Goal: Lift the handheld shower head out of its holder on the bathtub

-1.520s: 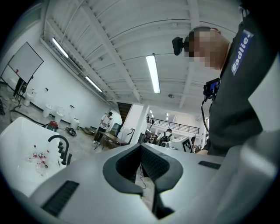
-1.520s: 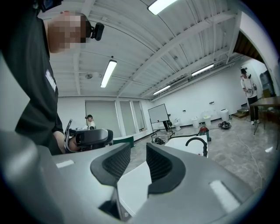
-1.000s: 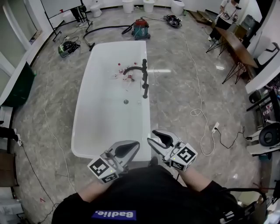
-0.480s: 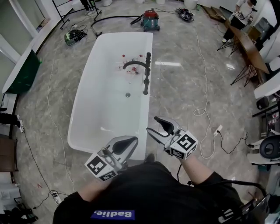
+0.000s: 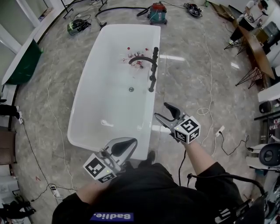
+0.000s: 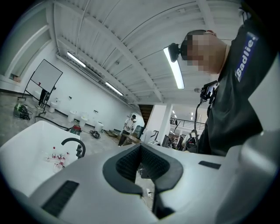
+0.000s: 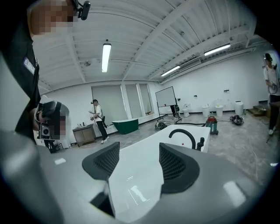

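The white bathtub (image 5: 100, 100) lies ahead of me on the marble floor. On its right rim stands a black tap with an arched spout (image 5: 142, 59), and the black handheld shower head (image 5: 152, 75) sits upright in its holder beside it. My right gripper (image 5: 162, 111) hovers by the tub's near right corner, well short of the shower head. Its jaws are opening, and only the tub (image 7: 144, 175) and the tap (image 7: 183, 134) show between them. My left gripper (image 5: 125, 144) is low at the tub's near end, with its pads (image 6: 131, 162) together and nothing in them.
Several small bottles (image 5: 133, 57) lie in the tub by the spout. A red and green vacuum cleaner (image 5: 157, 12) with its hose stands beyond the tub. Cables and a power strip (image 5: 218, 130) run along the floor on the right. A dark green tub (image 5: 22, 65) is at the left.
I have stepped closer to the tub. The right gripper moved forward to the tub's near right corner and its jaws spread wider. The left gripper stayed low and shut.
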